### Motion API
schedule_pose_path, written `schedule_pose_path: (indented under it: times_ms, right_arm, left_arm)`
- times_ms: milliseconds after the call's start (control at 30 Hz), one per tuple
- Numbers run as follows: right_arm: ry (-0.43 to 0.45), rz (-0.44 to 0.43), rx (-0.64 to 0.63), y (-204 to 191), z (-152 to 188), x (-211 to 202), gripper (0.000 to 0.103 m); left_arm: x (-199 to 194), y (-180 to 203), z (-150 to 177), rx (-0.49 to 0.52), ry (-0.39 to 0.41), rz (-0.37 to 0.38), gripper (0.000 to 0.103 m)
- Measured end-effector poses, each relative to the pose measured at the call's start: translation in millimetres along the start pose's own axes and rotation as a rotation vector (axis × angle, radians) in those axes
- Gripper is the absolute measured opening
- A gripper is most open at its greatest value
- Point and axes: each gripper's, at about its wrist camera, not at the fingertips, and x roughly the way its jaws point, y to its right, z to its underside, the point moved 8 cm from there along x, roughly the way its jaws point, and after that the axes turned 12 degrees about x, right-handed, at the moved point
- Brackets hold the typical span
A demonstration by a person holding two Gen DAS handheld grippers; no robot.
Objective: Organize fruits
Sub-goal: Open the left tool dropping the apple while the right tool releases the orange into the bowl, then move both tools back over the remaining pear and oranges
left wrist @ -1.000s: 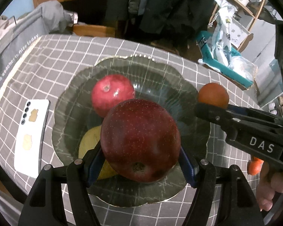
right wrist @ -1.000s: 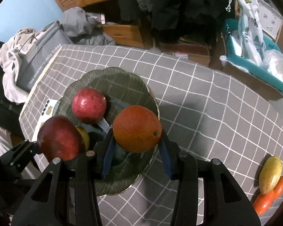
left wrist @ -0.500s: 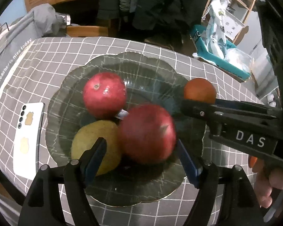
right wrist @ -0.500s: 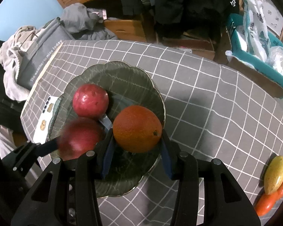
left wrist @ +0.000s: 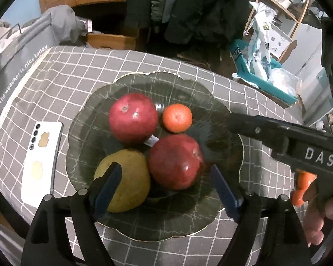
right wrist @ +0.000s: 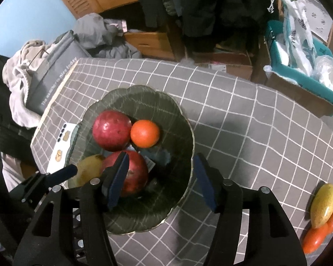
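Observation:
A dark green glass plate [left wrist: 211, 102] on the checked cloth holds a red round fruit [left wrist: 133, 117], a small orange [left wrist: 177, 117], a dark red apple [left wrist: 175, 161] and a yellow pear [left wrist: 131, 188]. My left gripper [left wrist: 166, 188] hovers over the plate's near side. Its jaws are opening; the dark red apple lies between them, untouched by the pads. In the right wrist view my right gripper [right wrist: 161, 177] stands above the plate [right wrist: 184, 119], jaws opening with nothing between them. The orange [right wrist: 145, 133] rests beyond it, beside the red fruit [right wrist: 112, 130].
A white phone [left wrist: 41, 157] lies left of the plate. A yellow mango [right wrist: 324, 206] and orange-red pieces [right wrist: 317, 235] sit at the cloth's right edge. A grey bag [right wrist: 53, 82] leans at the left edge. A person's hand [left wrist: 317, 217] holds the right gripper.
The left gripper let go of the dark red apple, which dropped onto the plate by the pear. The right gripper released the orange; it now lies on the plate next to the red fruit.

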Motion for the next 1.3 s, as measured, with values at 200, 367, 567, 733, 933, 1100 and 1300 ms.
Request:
schedule_pose_path:
  times_ms: [200, 367, 567, 733, 933, 1100, 1300]
  right_arm:
    - [0.067, 0.033, -0.008, 2, -7, -27, 0.061]
    - [0.141, 0.088, -0.015, 7, -13, -54, 0.061]
    - [0.228, 0.197, -0.047, 15, -15, -84, 0.064]
    - [0.292, 0.245, -0.046, 23, -13, -112, 0.070]
    - [0.361, 0.270, -0.032, 32, -8, -147, 0.071]
    - [0.418, 0.287, -0.024, 42, 0, -179, 0.074]
    - [0.472, 0.304, -0.007, 54, 8, -210, 0.077]
  left_arm:
    - [-14, 5, -8, 0.018, 0.032, -0.011, 0.084]
    - [-32, 8, -17, 0.037, 0.076, -0.027, 0.086]
    - [-52, 16, -27, 0.048, 0.119, -0.021, 0.087]
    - [-68, 25, -34, 0.066, 0.155, -0.013, 0.087]
    - [-90, 41, -41, 0.098, 0.201, -0.005, 0.088]
    - [-108, 58, -47, 0.131, 0.242, 0.000, 0.090]
    - [-126, 83, -53, 0.179, 0.292, 0.005, 0.100]
